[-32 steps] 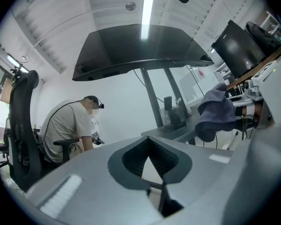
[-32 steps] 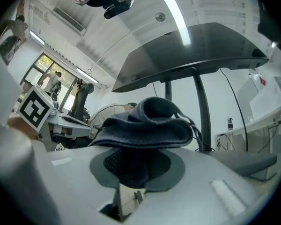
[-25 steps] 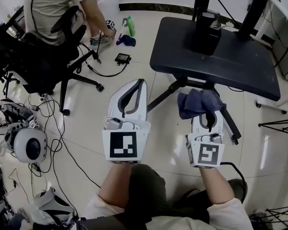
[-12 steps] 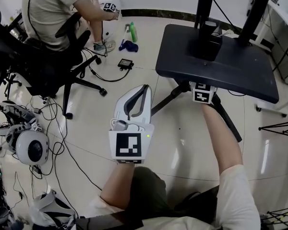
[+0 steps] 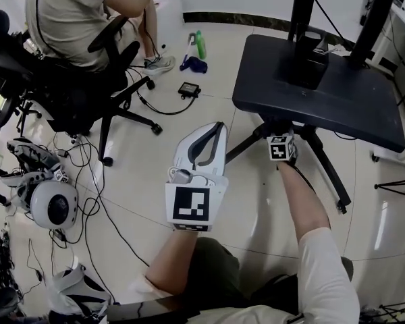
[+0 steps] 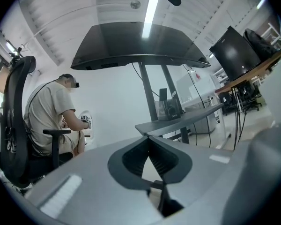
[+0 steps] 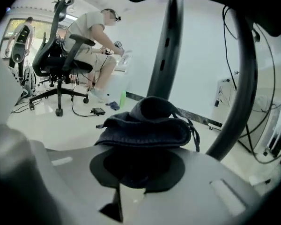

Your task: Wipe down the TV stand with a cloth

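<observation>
Right tool (image 7: 139, 167) grips the dark cloth (image 7: 147, 125), seemingly beneath the TV stand (image 5: 324, 93); left tool (image 5: 216, 129) is clenched, empty.

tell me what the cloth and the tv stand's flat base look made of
cloth: dark blue woven fabric, maybe cotton; matte, with soft folds and a stitched hem. tv stand base: rigid flat panel, dark with a faint sheen; probably painted metal or laminate, can't tell which.

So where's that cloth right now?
The dark cloth is pinched in the right gripper. In the head view that gripper is on the person's right, up against the near edge of the black TV stand.
</observation>
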`<state>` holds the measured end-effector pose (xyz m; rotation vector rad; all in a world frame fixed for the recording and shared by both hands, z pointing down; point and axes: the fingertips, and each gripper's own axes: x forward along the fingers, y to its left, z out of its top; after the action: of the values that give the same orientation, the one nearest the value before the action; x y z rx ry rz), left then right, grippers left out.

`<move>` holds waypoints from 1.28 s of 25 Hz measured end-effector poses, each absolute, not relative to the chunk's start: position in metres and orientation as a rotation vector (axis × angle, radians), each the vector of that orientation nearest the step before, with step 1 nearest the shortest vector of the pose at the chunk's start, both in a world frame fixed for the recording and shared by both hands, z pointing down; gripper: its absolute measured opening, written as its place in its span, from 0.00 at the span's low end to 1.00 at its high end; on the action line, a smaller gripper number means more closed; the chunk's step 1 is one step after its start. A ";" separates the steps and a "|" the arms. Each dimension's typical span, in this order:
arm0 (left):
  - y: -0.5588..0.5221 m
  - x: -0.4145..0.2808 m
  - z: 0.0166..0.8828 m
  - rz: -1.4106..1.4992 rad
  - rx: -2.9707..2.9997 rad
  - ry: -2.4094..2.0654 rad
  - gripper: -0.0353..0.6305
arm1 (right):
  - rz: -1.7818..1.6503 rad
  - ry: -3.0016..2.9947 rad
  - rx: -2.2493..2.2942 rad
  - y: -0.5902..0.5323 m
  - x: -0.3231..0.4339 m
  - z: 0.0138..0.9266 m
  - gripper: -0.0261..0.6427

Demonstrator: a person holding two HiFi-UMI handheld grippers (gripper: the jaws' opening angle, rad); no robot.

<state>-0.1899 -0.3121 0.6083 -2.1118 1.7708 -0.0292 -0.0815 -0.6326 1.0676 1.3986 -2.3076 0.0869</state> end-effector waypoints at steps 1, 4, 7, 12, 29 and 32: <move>-0.312 -0.192 0.611 -0.044 -2.123 1.786 0.17 | 0.107 -2.304 1.383 -0.631 -0.085 1.085 0.14; -0.312 -0.197 0.631 -0.155 -2.217 1.915 0.17 | 0.159 -2.353 1.346 -0.623 -0.100 1.106 0.14; -0.314 -0.196 0.627 -0.140 -2.178 1.892 0.17 | 0.180 -2.483 1.212 -0.571 -0.158 1.126 0.14; -0.318 -0.203 0.636 -0.184 -2.206 1.937 0.17 | 0.115 -2.691 0.805 -0.398 -0.314 1.163 0.14; -0.305 -0.116 0.499 0.144 -2.217 1.580 0.17 | -0.369 -2.845 1.578 -0.283 -0.006 0.577 0.14; -0.305 -0.068 0.468 0.177 -2.278 1.483 0.17 | -0.556 -2.877 1.734 -0.258 0.058 0.511 0.14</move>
<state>-0.0676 -0.3049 0.4681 -2.2777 1.4832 0.1775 0.0581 -0.2585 0.5115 1.7343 -2.8773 -0.5561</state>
